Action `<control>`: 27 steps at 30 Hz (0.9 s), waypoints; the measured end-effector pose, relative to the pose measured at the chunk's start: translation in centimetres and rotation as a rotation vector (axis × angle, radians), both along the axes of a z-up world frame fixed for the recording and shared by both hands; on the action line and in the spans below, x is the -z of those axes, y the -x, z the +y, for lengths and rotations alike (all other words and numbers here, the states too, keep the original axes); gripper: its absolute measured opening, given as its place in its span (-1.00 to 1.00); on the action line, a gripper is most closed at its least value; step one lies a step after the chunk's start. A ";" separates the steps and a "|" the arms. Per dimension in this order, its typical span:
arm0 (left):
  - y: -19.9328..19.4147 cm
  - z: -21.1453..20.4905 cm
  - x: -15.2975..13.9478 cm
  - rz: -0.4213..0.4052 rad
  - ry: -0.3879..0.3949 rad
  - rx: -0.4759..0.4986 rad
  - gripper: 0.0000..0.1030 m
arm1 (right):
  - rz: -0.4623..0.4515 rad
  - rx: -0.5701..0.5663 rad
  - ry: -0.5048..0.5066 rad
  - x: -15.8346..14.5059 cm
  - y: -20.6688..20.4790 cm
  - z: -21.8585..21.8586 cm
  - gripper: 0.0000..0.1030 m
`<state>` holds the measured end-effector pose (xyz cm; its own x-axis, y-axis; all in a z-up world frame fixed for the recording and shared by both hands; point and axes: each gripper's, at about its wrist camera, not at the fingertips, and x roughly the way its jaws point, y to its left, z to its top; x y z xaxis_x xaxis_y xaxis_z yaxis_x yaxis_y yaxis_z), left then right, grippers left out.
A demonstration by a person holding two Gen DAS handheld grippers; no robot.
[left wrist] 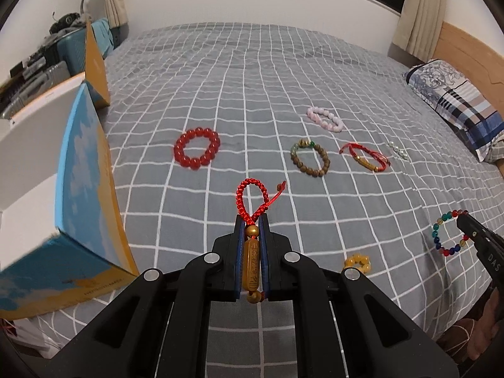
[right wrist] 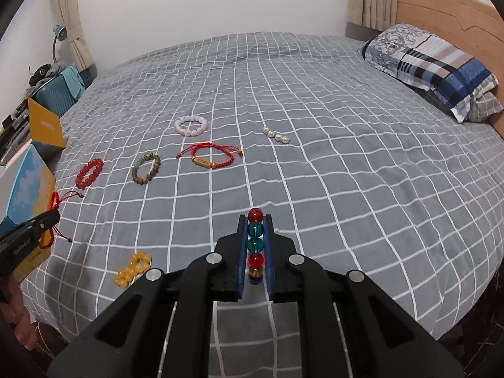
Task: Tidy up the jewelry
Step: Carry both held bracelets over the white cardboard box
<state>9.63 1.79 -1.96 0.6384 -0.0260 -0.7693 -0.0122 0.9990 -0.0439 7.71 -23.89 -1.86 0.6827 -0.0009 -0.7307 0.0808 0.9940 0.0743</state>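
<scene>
Open box (left wrist: 85, 170) beside bed; contents hidden.

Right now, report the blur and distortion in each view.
Left wrist view: strong fisheye bowing of the bedspread grid, dark vignette corners, the blue box smeared at the left edge. Right wrist view: same bowing, but the multicoloured bracelet reads sharp.

i look across a bed with a grey checked cover (right wrist: 283, 110), a wooden headboard (right wrist: 441, 6), cream curtains (left wrist: 422, 9) and white walls (right wrist: 157, 6).

bead and cord bracelets (left wrist: 196, 146) across bedspread
</scene>
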 end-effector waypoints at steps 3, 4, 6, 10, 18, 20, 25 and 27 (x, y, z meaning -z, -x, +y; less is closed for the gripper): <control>-0.5 0.2 -0.4 0.000 0.004 0.001 -0.84 | 0.003 0.000 0.005 0.0 -0.7 0.2 -0.83; -0.6 0.2 -0.6 -0.003 0.002 -0.001 -0.84 | -0.001 -0.002 0.008 -0.2 -0.9 0.4 -0.83; -0.9 0.3 -0.9 -0.009 0.001 -0.002 -0.84 | -0.009 -0.001 0.021 -0.4 -1.5 0.6 -0.83; -1.6 0.5 -1.9 -0.016 -0.004 -0.006 -0.84 | -0.021 -0.007 0.036 -1.1 -2.8 1.1 -0.83; -2.2 2.1 -5.6 -0.050 0.014 -0.001 -0.84 | -0.070 -0.049 0.054 -4.5 -5.9 3.4 -0.83; -2.3 3.1 -6.9 -0.060 0.006 -0.013 -0.84 | -0.091 -0.067 0.058 -6.0 -6.6 4.6 -0.83; -1.9 6.5 -10.0 -0.098 -0.022 -0.071 -0.84 | -0.136 -0.131 0.082 -9.4 -7.8 8.7 -0.83; -1.5 8.1 -10.9 -0.114 -0.033 -0.096 -0.84 | -0.148 -0.158 0.091 -10.4 -8.2 10.6 -0.83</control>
<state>11.11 9.85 8.91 0.7197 0.0632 -0.6914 -0.1044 0.9944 -0.0177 15.89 -13.25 8.58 0.7792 0.0534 -0.6245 -0.0815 0.9965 -0.0164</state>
